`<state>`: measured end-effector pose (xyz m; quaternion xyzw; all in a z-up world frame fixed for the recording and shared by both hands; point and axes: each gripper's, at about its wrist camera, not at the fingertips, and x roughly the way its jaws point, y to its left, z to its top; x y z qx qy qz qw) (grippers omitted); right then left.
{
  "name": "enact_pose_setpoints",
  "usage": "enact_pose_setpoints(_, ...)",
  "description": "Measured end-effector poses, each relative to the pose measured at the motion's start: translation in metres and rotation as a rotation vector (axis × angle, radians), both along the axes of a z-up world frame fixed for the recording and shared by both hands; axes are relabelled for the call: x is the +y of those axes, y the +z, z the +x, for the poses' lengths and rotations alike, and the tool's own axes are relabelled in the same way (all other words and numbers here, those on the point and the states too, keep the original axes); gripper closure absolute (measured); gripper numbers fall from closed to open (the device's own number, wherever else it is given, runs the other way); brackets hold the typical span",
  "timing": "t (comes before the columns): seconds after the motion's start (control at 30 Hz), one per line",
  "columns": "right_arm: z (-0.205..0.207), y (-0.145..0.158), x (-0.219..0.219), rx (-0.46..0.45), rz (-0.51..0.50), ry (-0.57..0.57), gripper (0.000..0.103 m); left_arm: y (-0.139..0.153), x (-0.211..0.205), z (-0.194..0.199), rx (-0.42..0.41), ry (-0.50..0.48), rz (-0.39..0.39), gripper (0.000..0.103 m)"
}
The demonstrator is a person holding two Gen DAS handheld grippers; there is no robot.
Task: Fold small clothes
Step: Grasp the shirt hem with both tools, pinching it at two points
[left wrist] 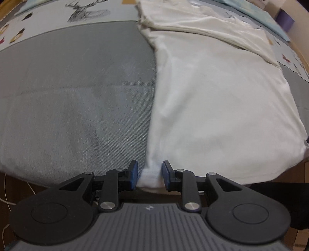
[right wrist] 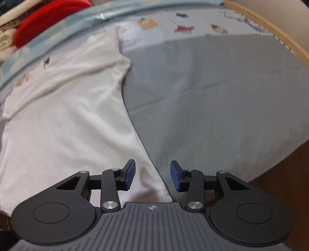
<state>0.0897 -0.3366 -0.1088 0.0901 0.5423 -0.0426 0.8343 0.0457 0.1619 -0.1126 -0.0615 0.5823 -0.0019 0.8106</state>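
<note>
A white garment (left wrist: 212, 106) lies flat on a grey bed cover (left wrist: 77, 96), its far part folded over in a band (left wrist: 202, 25). My left gripper (left wrist: 150, 174) points down over the garment's near left corner. The hem corner (left wrist: 149, 181) sits between the blue pads (left wrist: 134, 174), which stand apart, so the gripper is open. In the right wrist view the same garment (right wrist: 58, 125) fills the left half. My right gripper (right wrist: 153, 176) is open over its near right corner (right wrist: 150, 185). Grey cover shows between the cloth edge and the right pad (right wrist: 175, 177).
The bed's near edge runs just under both grippers, with dark floor beyond (right wrist: 280, 173). A patterned sheet with a deer print (left wrist: 87, 11) lies farther back. A red item (right wrist: 48, 17) and a cloth pile sit at the far left. A wooden rim (right wrist: 270, 25) bounds the bed.
</note>
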Motion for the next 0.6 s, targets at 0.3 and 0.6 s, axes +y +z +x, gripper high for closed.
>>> enact_pose_setpoints(0.3, -0.009, -0.014, 0.007, 0.063, -0.023, 0.036, 0.061, 0.003, -0.006, -0.005, -0.033, -0.008, 0.023, 0.097)
enact_pose_setpoints(0.6, -0.017, -0.004, -0.002, 0.019, 0.026, -0.013, 0.094, 0.008, -0.005, -0.016, -0.037, 0.025, 0.022, 0.094)
